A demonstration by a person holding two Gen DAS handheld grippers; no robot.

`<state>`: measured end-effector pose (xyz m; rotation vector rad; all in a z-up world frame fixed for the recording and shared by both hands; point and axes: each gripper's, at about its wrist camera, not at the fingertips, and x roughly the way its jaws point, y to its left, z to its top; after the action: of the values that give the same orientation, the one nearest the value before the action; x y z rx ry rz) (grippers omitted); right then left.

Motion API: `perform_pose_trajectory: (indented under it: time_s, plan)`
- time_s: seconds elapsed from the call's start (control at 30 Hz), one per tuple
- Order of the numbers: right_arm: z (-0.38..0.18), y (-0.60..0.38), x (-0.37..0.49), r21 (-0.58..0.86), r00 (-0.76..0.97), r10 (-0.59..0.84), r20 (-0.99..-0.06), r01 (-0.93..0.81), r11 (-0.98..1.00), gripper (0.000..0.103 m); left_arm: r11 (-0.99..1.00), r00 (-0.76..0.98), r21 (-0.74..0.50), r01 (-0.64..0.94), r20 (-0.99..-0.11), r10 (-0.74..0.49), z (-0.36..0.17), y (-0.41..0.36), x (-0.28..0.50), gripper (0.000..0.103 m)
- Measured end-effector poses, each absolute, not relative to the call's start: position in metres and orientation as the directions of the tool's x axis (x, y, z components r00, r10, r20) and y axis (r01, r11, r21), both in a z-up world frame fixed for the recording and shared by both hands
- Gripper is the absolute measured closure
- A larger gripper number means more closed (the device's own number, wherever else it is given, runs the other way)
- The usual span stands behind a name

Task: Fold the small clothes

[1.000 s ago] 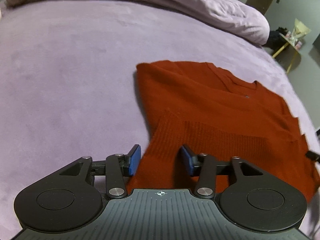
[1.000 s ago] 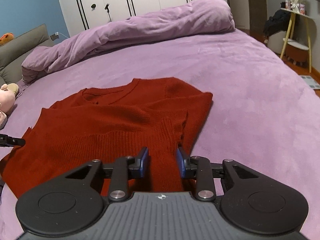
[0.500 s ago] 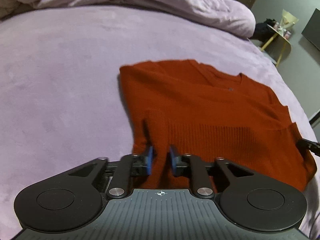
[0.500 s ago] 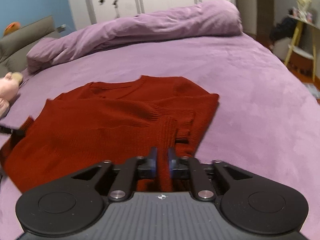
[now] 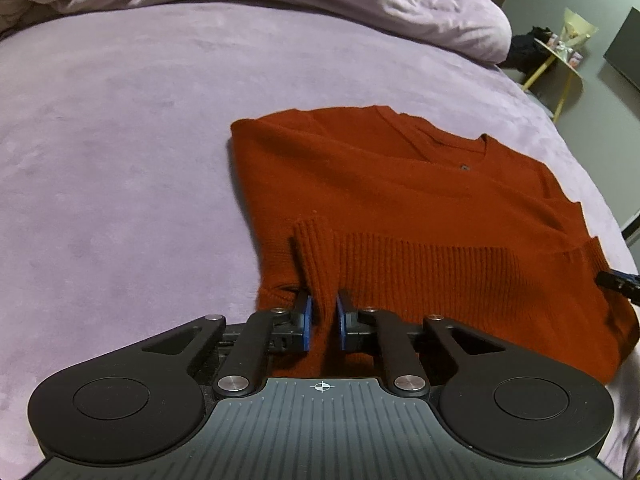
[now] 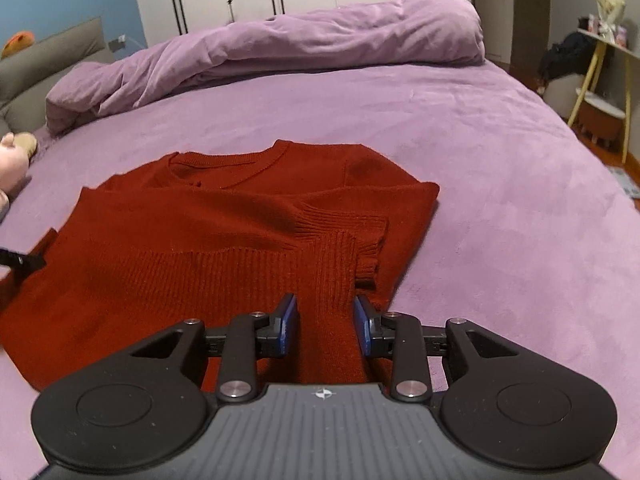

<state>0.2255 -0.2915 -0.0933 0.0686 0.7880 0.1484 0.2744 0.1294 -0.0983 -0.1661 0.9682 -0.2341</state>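
Here the left gripper [image 5: 323, 316] is clenched on the red sweater's [image 5: 400, 200] ribbed hem. The right gripper [image 6: 325, 325] seems parted, hem fabric between its pads, though contact is unclear.

Sweater [image 5: 400, 200]: lying flat on the bed [image 5: 120, 140], its ribbed hem nearest both cameras, neckline on the far side.
Duvet [image 6: 280, 48]: lying bunched along the far edge of the bed, behind the sweater and well apart from it.
Left gripper [image 5: 322, 316]: sitting at the hem's left corner, a fold of hem standing between its fingers.
Right gripper [image 6: 326, 320]: sitting at the hem's right corner, hem cloth lying between its parted fingers.
Side table [image 6: 600, 80]: standing beyond the bed's right edge.
Stuffed toy [image 6: 12, 160]: lying at the bed's left edge.
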Motion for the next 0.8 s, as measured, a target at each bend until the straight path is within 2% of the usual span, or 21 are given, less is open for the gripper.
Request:
perform_pose_trajectory:
  time_s: [0.03,0.13,0.3,0.47,0.6,0.8]
  plan:
    - [-0.093,-0.29,0.225,0.11,0.693,0.16,-0.703,-0.117,0.987,0.095,0.964,0.551,-0.235,0.121,-0.793,-0.262,-0.096,0.128,0.273,0.091]
    - [-0.089,-0.284,0.219,0.105,0.692,0.178,-0.7,-0.147,0.984,0.096,0.969,0.582,-0.206,0.132,-0.776,-0.244,-0.084,0.124,0.268,0.092]
    - [-0.05,-0.286,0.211,0.112,0.785,0.18,-0.593,-0.141,0.984,0.096,0.964,0.67,-0.182,0.194,-0.693,-0.265,-0.033,0.12,0.263,0.092]
    - [-0.021,-0.283,0.231,0.082,0.845,0.138,-0.517,-0.111,0.99,0.097,0.975,0.757,-0.125,0.186,-0.614,-0.223,0.007,0.113,0.277,0.092]
    - [-0.012,-0.276,0.256,0.045,0.872,0.089,-0.481,-0.077,0.996,0.097,0.983,0.794,-0.093,0.16,-0.579,-0.184,0.02,0.106,0.297,0.092]
    - [-0.013,-0.269,0.292,0.007,0.892,0.019,-0.451,-0.017,1.0,0.097,0.995,0.814,-0.055,0.081,-0.573,-0.098,0.015,0.099,0.335,0.092]
